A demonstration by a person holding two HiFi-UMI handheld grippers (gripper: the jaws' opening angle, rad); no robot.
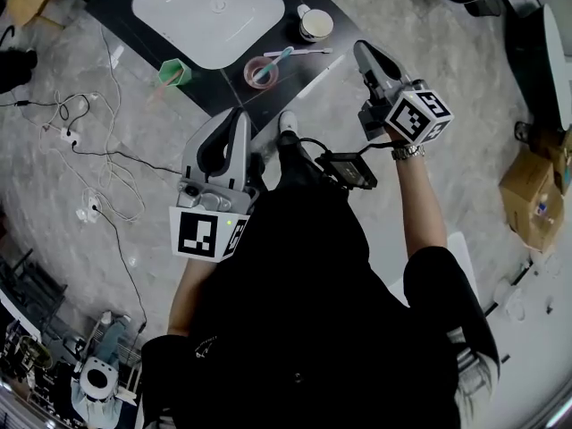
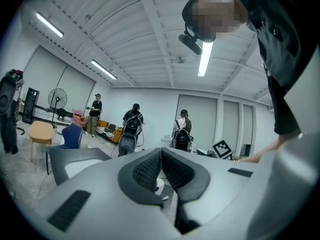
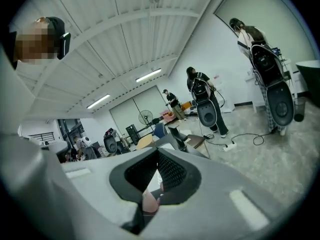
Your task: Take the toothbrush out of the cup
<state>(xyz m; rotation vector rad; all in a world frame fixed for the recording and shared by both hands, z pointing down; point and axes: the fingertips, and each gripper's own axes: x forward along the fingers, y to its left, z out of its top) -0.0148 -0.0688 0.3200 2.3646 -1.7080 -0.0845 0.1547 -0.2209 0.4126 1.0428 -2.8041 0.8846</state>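
left gripper (image 1: 238,119) held level, just short of the bench's (image 1: 210,89) near corner, pads pressed together with nothing between them. right gripper (image 1: 365,54) held up beside the bench's right corner, tilted to one side, pads meeting at the tips with nothing seen clamped there; low in the gap behind them a pinkish blur, impossible to identify. on the dark bench, close to the near right edge, a pink cup (image 1: 251,81) with the toothbrush (image 1: 278,58) in it, teal handle leaning out over the rim toward the right corner, apart from both grippers. just past the handle a thin pale stick (image 1: 308,52) lying flat. by the near left edge a green cup (image 1: 172,71). toward the right corner a white cup (image 1: 315,25). beyond all of these a white basin (image 1: 210,12) set in the bench top.
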